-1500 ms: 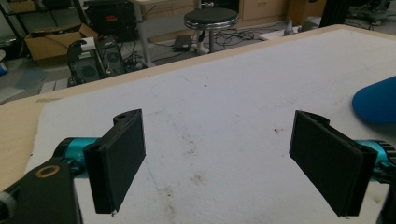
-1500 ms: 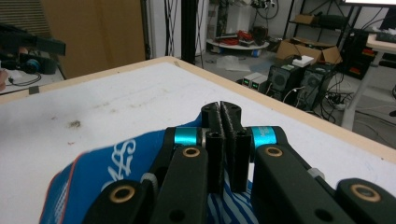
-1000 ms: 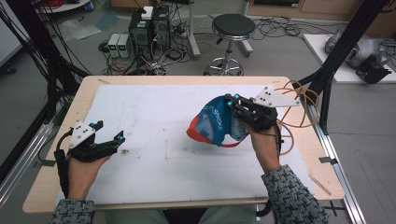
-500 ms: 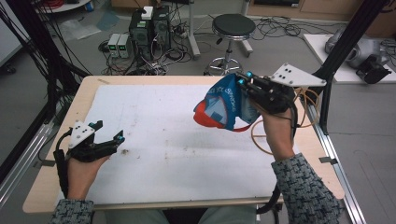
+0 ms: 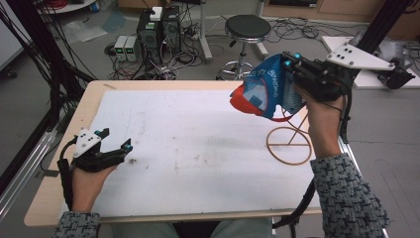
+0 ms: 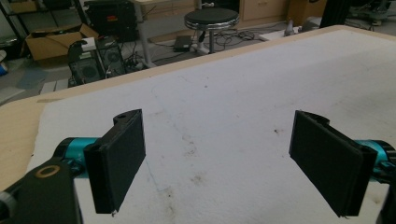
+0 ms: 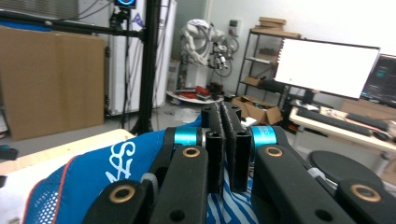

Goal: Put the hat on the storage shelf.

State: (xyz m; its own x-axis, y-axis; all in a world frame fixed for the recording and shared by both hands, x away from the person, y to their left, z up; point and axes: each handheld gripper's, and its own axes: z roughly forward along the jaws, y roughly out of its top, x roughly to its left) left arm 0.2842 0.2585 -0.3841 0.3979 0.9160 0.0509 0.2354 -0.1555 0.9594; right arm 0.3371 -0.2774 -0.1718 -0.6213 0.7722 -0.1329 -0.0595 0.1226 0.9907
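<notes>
My right gripper point(image 5: 288, 63) is held up above the table's far right corner, shut on a blue, red and white mesh fabric item with white lettering point(image 5: 265, 91). The item hangs off the jaws to the left, clear of the table. In the right gripper view the jaws point(image 7: 227, 140) are pressed together with the blue fabric point(image 7: 93, 172) pinched between them and draped below. My left gripper point(image 5: 119, 148) rests on the white mat point(image 5: 198, 134) at the near left, jaws wide apart and nothing between them point(image 6: 224, 163).
A tan wire ring stand with a thin upright rod point(image 5: 289, 146) sits on the mat under the lifted item. The wooden table edge point(image 5: 94, 99) frames the mat. Behind the table stand a black stool point(image 5: 247, 27) and computer towers point(image 5: 158, 25).
My right gripper has risen and moved to the far right with the fabric item, lifting it off the mat and uncovering the wire ring stand. The left gripper has stayed put.
</notes>
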